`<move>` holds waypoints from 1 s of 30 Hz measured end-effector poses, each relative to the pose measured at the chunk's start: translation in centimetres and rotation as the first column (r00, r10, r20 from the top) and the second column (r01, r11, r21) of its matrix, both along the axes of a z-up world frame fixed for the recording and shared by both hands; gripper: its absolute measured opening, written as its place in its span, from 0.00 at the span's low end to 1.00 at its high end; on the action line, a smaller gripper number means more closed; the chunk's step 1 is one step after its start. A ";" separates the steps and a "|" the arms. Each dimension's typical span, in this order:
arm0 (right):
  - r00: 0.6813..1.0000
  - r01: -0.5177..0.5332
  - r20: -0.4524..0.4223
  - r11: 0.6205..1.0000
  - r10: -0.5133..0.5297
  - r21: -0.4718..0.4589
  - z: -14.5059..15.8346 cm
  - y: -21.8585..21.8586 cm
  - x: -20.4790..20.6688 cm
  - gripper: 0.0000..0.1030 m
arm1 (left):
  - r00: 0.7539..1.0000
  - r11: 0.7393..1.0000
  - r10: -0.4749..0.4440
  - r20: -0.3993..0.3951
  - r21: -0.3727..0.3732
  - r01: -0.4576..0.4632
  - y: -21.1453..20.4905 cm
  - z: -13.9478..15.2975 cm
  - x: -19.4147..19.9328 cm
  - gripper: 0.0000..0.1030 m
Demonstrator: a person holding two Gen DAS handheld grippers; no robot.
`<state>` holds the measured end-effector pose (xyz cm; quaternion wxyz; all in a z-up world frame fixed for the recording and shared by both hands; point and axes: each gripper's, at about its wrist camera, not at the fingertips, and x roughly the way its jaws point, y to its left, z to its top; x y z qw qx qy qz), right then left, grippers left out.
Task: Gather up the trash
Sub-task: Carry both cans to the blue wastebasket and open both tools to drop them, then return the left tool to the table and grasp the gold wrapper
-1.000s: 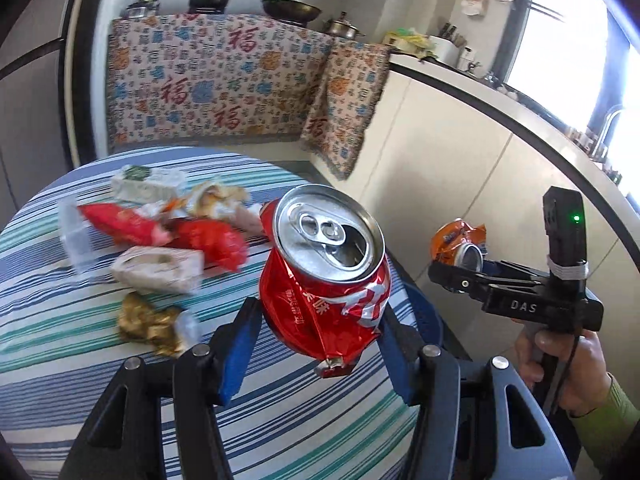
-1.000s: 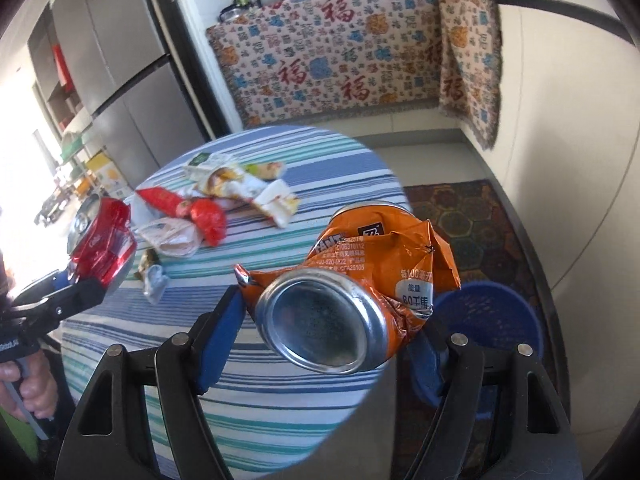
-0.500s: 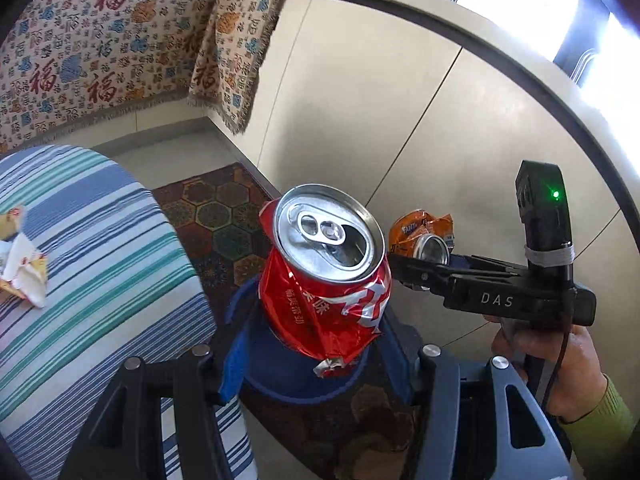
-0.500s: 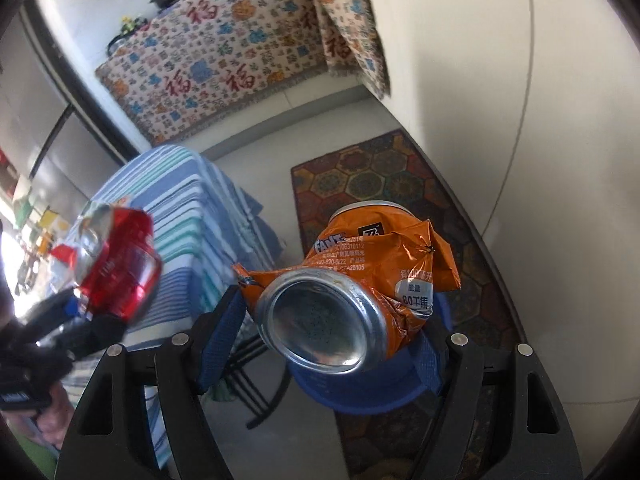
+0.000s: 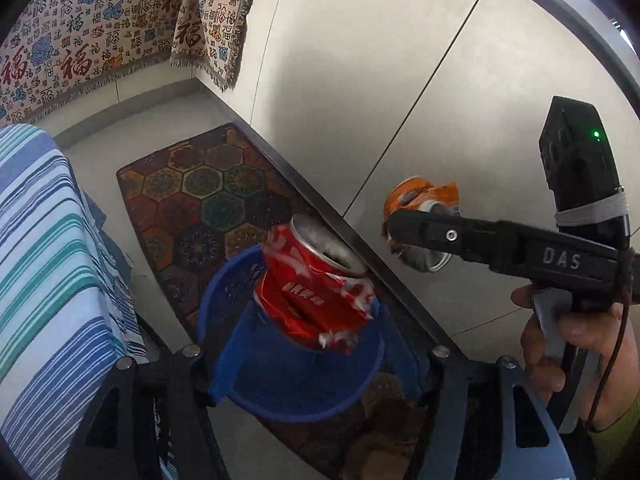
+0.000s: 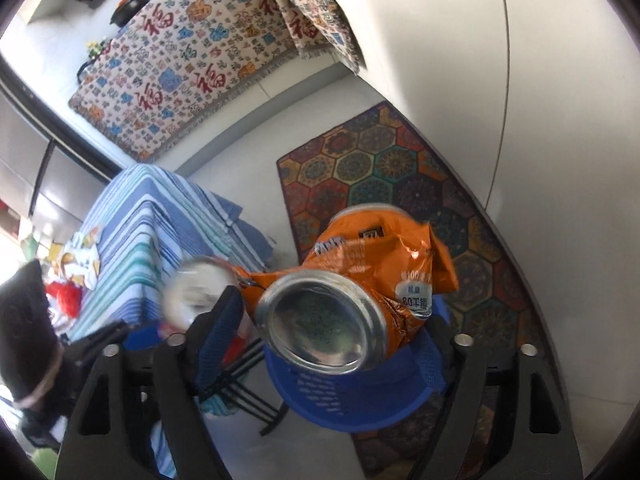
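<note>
Dropping out of the spread, empty left gripper [image 5: 316,364], the crushed red aluminium can [image 5: 316,292] is motion-blurred in mid-air right above the round blue plastic mesh bin [image 5: 296,384], touching neither blue finger pad. Can body is dented and crumpled with white lettering, silver top rim tilted toward the cabinet side, torn-looking foil edge at its lower end. Right gripper [image 6: 332,332] is clenched on a crushed orange aluminium can [image 6: 360,292], also above the bin [image 6: 360,396]; silver concave base faces the camera, orange wall folded into sharp creases, small round white label on its side. From the left wrist view the same orange can [image 5: 420,220] sits at the tip of the black right gripper [image 5: 416,232], just beside the bin toward the white cabinet doors [image 5: 400,80]. Hexagon-pattern rug [image 5: 200,184] lies under the bin; striped blue-teal tablecloth [image 5: 44,280] hangs beside it.
</note>
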<state>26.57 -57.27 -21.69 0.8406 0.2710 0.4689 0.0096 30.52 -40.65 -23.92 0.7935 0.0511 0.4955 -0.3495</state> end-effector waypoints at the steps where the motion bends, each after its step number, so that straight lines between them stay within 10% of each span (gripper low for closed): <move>1: 1.000 0.005 -0.001 1.000 -0.005 0.007 -0.1 -0.1 0.0 0.89 | 1.000 1.000 0.006 -0.003 0.005 -0.006 -0.1 -0.2 0.3 0.64; 9: 0.997 0.016 0.080 0.999 -0.013 -0.031 2.3 0.4 -1.1 0.89 | 0.998 0.999 0.042 0.054 -0.021 -0.041 2.0 3.0 -1.1 0.64; 19: 0.960 -0.026 0.256 0.949 0.111 -0.315 7.7 8.3 -3.0 0.94 | 0.963 0.981 0.193 0.189 -0.037 -0.189 11.6 7.7 -7.9 0.68; 30: 0.853 -0.341 0.246 0.848 0.461 -0.406 7.9 26.9 -3.9 0.95 | 0.849 0.866 0.482 0.218 0.030 -0.499 28.3 6.7 -13.6 0.68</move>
